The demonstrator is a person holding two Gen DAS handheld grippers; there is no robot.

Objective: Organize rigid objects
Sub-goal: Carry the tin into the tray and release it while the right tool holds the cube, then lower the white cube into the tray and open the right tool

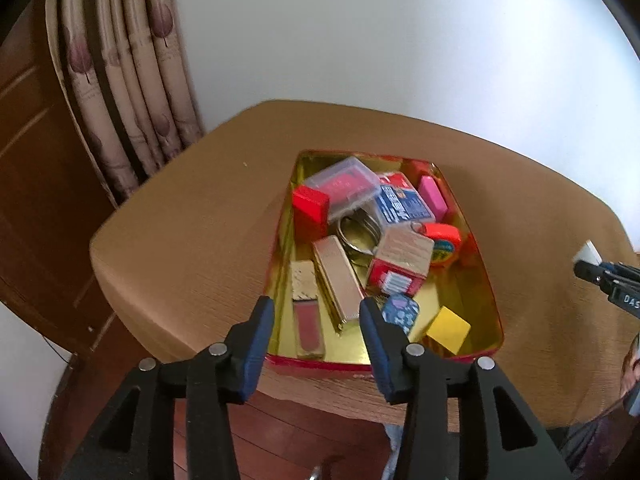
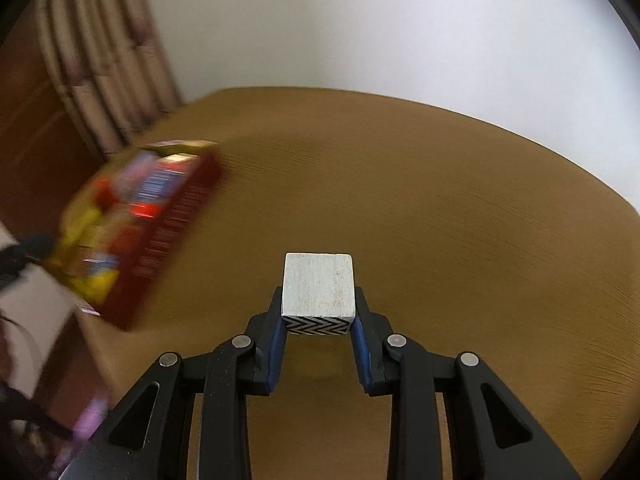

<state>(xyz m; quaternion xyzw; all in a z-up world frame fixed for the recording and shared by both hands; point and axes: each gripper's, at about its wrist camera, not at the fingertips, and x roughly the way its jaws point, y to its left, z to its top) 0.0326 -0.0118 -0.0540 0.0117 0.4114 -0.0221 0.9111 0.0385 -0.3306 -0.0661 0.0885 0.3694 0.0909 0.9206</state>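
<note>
The left gripper point(image 1: 317, 306) hangs above the near end of the red tin tray point(image 1: 494, 312), its blue-padded jaws standing apart with nothing between them. The tray, gold inside, sits on the desk point(image 1: 192, 220), which is covered in a ribbed tan cloth. It is crowded: a clear plastic case point(image 1: 346, 184) with something red inside lies at the far end, a red box point(image 1: 310, 208) just left of it, a blue-and-white printed pack point(image 1: 404, 204) beside the case, and a pink block point(image 1: 433, 196) against the right wall. In the middle sit a ring of metal loops point(image 1: 358, 232), a red carton with a tan top point(image 1: 402, 260) and an orange round thing point(image 1: 444, 240). Nearer lie a long gold bar point(image 1: 338, 280), a gold-capped tube with a reddish body point(image 1: 306, 312), a blue patterned piece point(image 1: 400, 308) and a yellow cube point(image 1: 448, 330) in the near right corner.

Off to the right, well apart from the tray, the right gripper point(image 2: 319, 304) is clamped on a white wooden cube point(image 2: 319, 286). The pads press on both sides, and a black-and-white chevron pattern shows on the face toward the camera. The cube is raised clear of the cloth. From the left view its pale corner shows at the picture's right edge. In the right wrist view the tray is a red blur at the left. A curtain point(image 1: 132, 80) with a leaf print hangs in the corner behind the desk, against a white wall point(image 1: 400, 40).
</note>
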